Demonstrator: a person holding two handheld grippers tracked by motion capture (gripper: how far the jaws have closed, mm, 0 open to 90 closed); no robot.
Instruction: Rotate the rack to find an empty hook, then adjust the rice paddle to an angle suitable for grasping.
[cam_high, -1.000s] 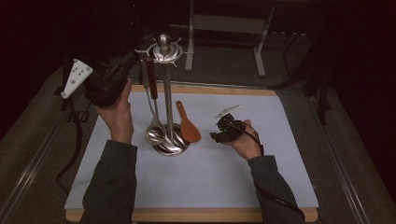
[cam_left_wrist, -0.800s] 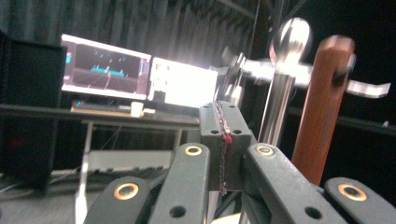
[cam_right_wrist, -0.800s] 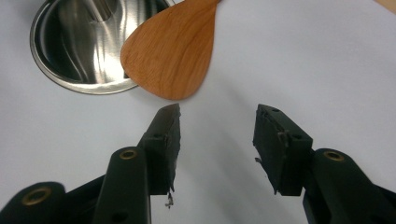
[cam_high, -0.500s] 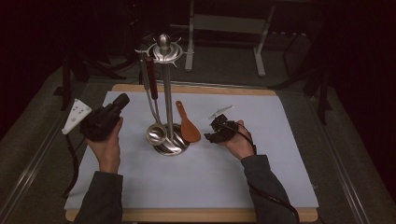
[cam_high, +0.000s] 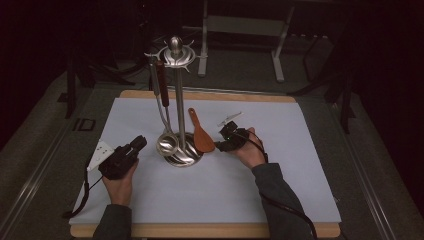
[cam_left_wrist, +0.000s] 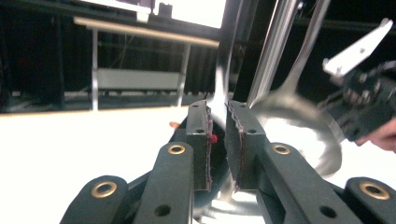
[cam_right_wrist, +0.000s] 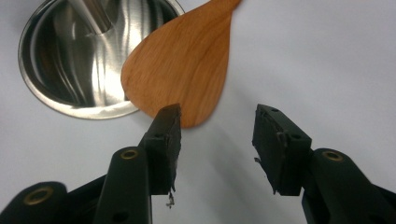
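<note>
The wooden spatula (cam_high: 201, 136) lies on the table (cam_high: 300, 150), its blade leaning on the base of the steel utensil stand (cam_high: 176, 100), where a ladle (cam_high: 167, 142) hangs. My right gripper (cam_high: 226, 139) sits just beside the blade, its fingers (cam_right_wrist: 163, 135) spread wide with nothing between them, much as a second ago. My left gripper (cam_high: 131, 148), raised near the stand's top a second ago, is now low at the table left of the ladle; its fingers (cam_left_wrist: 198, 140) have just been opening, a narrow gap showing, nothing held.

Dark grey sleeves; black grippers with brass-ringed screw holes, trailing cables, grey plates.
</note>
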